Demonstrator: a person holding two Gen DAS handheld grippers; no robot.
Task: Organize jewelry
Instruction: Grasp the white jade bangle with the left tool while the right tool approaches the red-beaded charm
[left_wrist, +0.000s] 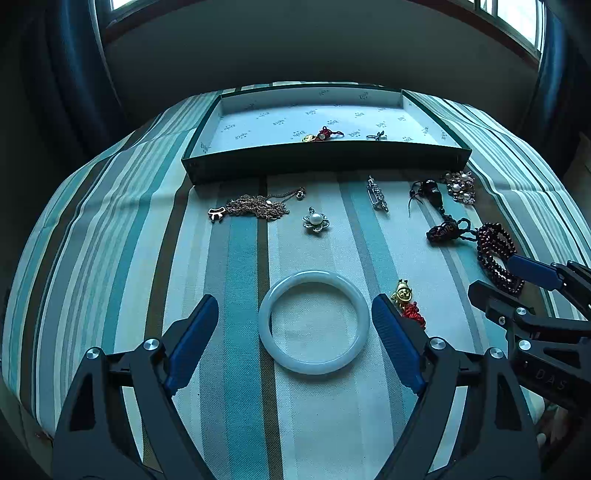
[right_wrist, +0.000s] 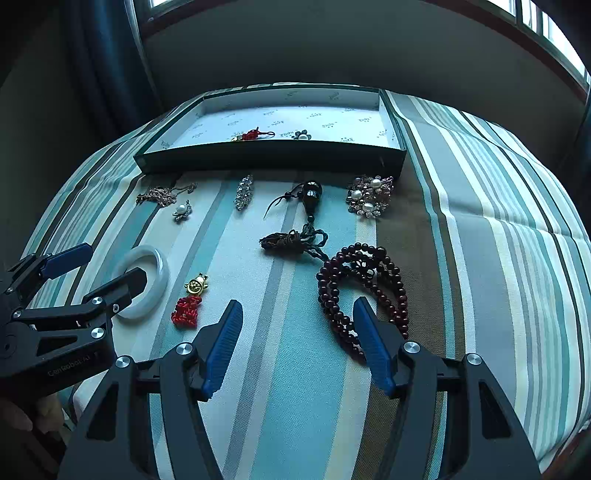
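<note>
With fingers apart, the left gripper (left_wrist: 295, 343) is straddling the bangle (left_wrist: 314, 322) while the right gripper (right_wrist: 297, 341), also apart, is risking snagging the beads (right_wrist: 364, 284).

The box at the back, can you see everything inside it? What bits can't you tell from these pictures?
- Box: in both views its dark front wall hides the near strip of the floor and the bottoms of the red-knot charm and small silver piece.
- Silver piece: too small in the left view; the right view suggests a pearl flower.
- Printed marks on the lining: too small to read.
- Dark bead strand: the right gripper finger covers its near end.
</note>
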